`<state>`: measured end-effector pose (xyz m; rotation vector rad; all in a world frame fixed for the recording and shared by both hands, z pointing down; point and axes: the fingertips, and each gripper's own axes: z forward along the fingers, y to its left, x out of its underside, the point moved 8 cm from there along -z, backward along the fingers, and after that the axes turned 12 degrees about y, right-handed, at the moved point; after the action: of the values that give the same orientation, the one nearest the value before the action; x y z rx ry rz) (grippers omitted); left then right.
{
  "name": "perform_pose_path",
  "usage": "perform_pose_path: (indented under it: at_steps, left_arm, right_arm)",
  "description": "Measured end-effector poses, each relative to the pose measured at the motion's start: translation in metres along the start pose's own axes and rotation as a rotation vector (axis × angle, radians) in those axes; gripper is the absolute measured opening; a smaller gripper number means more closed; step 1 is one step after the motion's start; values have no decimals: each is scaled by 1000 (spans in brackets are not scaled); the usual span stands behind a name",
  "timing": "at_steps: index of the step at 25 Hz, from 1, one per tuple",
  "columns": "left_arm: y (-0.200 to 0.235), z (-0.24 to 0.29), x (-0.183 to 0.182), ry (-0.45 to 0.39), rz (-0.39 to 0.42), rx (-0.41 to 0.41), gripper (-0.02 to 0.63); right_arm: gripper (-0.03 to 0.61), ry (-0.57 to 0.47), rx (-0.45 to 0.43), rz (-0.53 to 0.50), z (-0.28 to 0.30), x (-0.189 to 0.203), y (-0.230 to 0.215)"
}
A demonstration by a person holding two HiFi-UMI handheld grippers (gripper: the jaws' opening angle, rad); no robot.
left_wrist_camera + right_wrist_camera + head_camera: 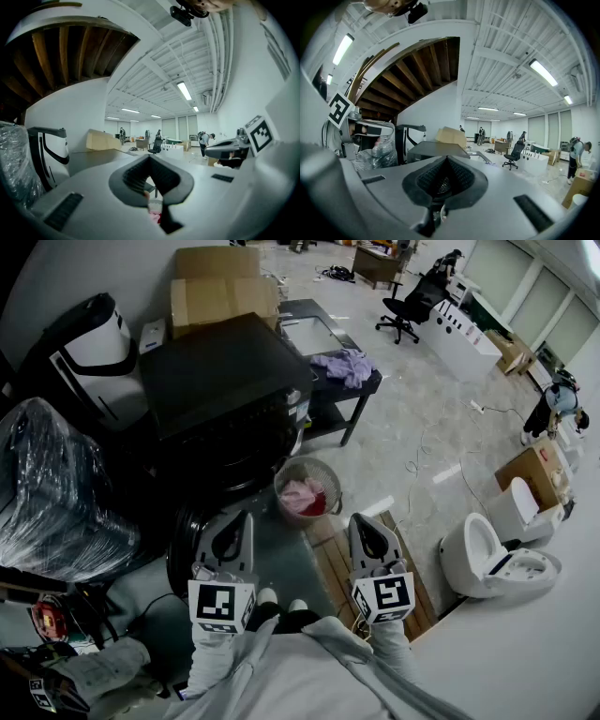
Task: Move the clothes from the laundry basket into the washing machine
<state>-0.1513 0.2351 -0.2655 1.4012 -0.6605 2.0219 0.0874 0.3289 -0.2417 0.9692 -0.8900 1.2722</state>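
The black washing machine (pixel 225 381) stands ahead of me, and what looks like its round door (pixel 185 542) hangs open low at its front. To its right on the floor sits the round laundry basket (pixel 307 488) with pink and red clothes (pixel 305 495) inside. My left gripper (pixel 243 517) is shut and empty, held level near my body, short of the basket. The right gripper (pixel 362 518) is also shut and empty, beside it. In the left gripper view the basket (pixel 154 206) shows under the closed left gripper (pixel 150 158). The right gripper (pixel 446 158) faces the machine's top (pixel 436 149).
Cardboard boxes (pixel 225 282) stand behind the machine. A black table (pixel 361 390) carrying a purple cloth (pixel 345 365) is to its right. A plastic-wrapped bundle (pixel 56 493) is at left, a wooden pallet (pixel 342 563) underfoot, and a white toilet (pixel 487 554) at right.
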Motion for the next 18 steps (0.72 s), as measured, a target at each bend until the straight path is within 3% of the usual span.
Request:
perform_pose_path:
  at_steps: [18]
  left_arm:
    - [58, 24, 19, 38, -13, 43, 20]
  right_arm:
    - [18, 49, 49, 70, 52, 7, 27]
